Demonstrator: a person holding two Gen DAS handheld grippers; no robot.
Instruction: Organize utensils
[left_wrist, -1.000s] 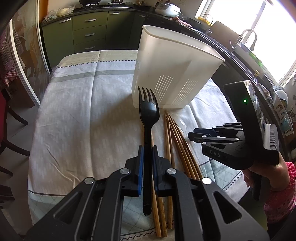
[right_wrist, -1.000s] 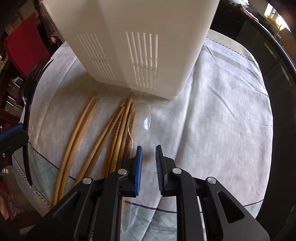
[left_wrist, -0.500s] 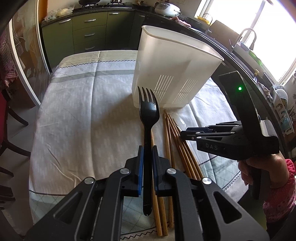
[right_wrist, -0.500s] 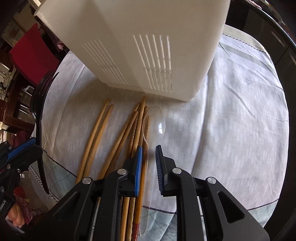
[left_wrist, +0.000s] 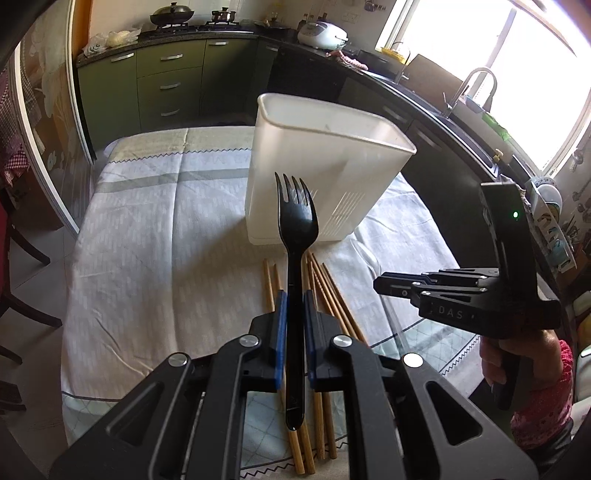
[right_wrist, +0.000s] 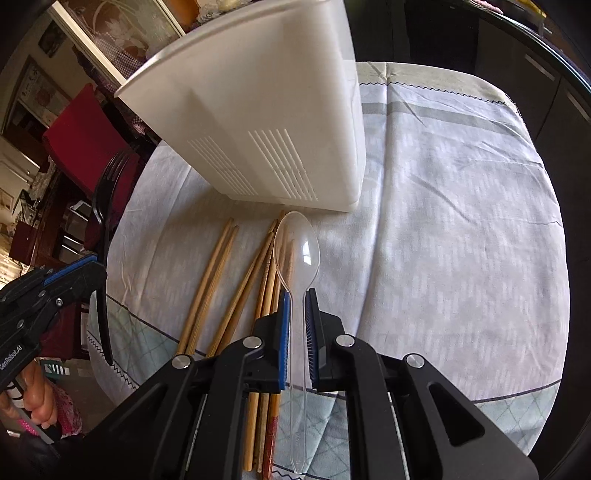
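Note:
My left gripper (left_wrist: 293, 299) is shut on the handle of a black plastic fork (left_wrist: 296, 236), tines up, held above the table in front of the white slotted utensil holder (left_wrist: 325, 173). In the right wrist view my right gripper (right_wrist: 296, 299) is shut on the handle of a clear plastic spoon (right_wrist: 297, 251), lifted off the cloth with its bowl pointing at the holder (right_wrist: 266, 122). Several wooden chopsticks (right_wrist: 236, 288) lie on the tablecloth below both grippers. The right gripper (left_wrist: 384, 286) shows at the right of the left wrist view; the fork (right_wrist: 105, 206) shows at the left of the right wrist view.
A pale tablecloth (left_wrist: 155, 236) covers the table, with its front edge near the chopsticks' ends. Green kitchen cabinets (left_wrist: 166, 81) and a dark counter with a sink tap (left_wrist: 476, 85) stand behind. A red chair (right_wrist: 85, 136) is beyond the holder's left side.
My right gripper closed on the clear spoon's handle and raised it from the cloth. My left gripper rose with the fork, so the holder's open top now shows.

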